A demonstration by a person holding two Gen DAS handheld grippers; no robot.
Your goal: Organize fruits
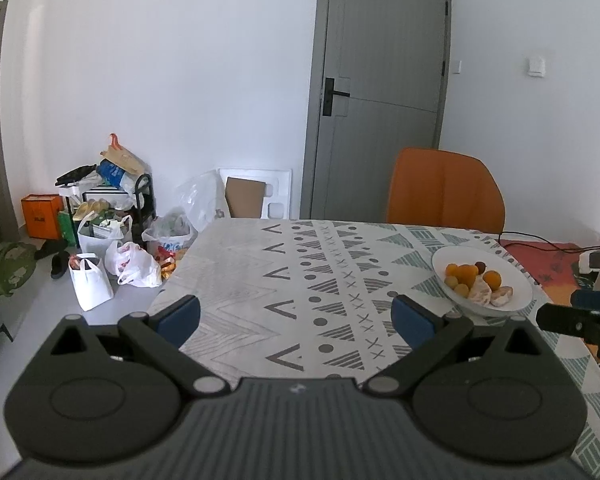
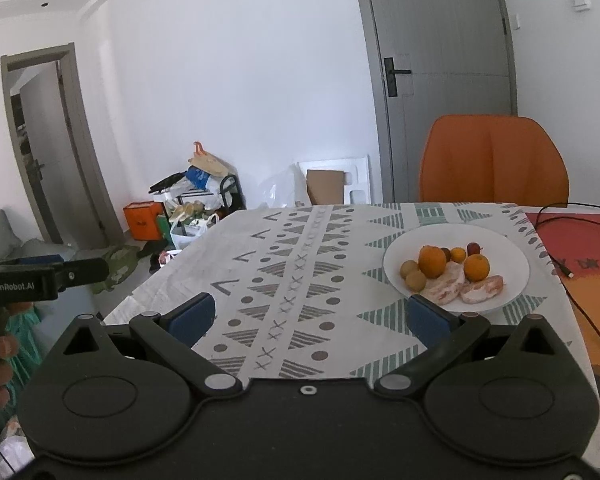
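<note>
We see the table (image 2: pixel 300 240) under a patterned cloth, orange chair (image 2: pixel 494 160) at its far edge, and the white plate (image 2: pixel 508 256) toward the table's right side holding oranges (image 2: pixel 432 261), small round fruits and peeled pomelo segments (image 2: pixel 482 290). Left gripper (image 1: pixel 296 316) and right gripper (image 2: pixel 310 318) both hover over the cloth, jaws spread wide, empty.
</note>
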